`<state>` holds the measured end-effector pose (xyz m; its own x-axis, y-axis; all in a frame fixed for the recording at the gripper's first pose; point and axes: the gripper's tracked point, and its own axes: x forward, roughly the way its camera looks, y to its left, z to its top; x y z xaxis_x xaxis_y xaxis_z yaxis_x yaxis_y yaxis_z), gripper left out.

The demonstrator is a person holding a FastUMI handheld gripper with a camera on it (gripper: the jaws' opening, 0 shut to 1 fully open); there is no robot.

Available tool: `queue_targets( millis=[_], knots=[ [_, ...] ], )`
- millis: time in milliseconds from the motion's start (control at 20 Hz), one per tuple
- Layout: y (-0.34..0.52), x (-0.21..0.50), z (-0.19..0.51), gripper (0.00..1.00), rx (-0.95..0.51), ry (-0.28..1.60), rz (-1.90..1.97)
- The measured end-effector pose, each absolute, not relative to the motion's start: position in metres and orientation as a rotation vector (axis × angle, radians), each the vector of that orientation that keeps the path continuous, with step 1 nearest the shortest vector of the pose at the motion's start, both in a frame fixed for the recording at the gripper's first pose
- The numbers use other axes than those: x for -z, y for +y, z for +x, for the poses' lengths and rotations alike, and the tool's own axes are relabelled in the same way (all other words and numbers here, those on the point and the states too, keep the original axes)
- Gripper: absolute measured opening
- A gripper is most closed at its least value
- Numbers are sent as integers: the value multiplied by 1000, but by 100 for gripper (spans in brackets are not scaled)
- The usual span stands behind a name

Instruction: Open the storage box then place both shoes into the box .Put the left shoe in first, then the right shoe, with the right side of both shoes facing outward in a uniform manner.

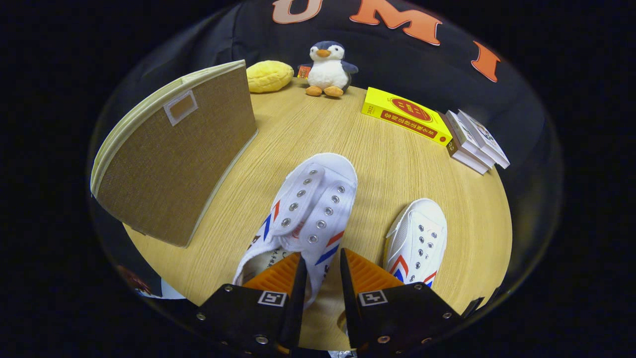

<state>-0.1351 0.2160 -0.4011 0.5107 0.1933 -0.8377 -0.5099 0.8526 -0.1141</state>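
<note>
My gripper [321, 271] pinches the near shoe's [310, 204] side wall; the storage box [174, 159] stands closed beside it.

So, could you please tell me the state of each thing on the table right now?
Storage box: lid closed.
Near shoe: upright, side wall between the jaws.
Other shoe: upright, untouched.
Gripper: shut on the near shoe.
Penguin: upright.
Books: stacked.

Black gripper [322, 271] body, silver screws (square markers), seemingly ribbed pads.
</note>
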Motion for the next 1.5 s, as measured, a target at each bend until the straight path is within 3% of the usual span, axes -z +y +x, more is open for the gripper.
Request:
queue_targets(
  millis=[100, 300, 350, 400, 500, 1150, 1500],
  knots=[
    [217, 407, -136, 38, -423, 965, -323],
    [221, 409, -135, 25, -420, 1027, -189],
    [219, 410, -134, 21, -404, 1041, -167],
    [219, 408, -134, 8, -401, 1057, -146],
    [223, 405, -134, 3, -418, 1072, -108],
    [242, 347, -112, 0, -438, 1023, 143],
    [269, 258, -96, 1, -482, 905, 208]
  ],
)
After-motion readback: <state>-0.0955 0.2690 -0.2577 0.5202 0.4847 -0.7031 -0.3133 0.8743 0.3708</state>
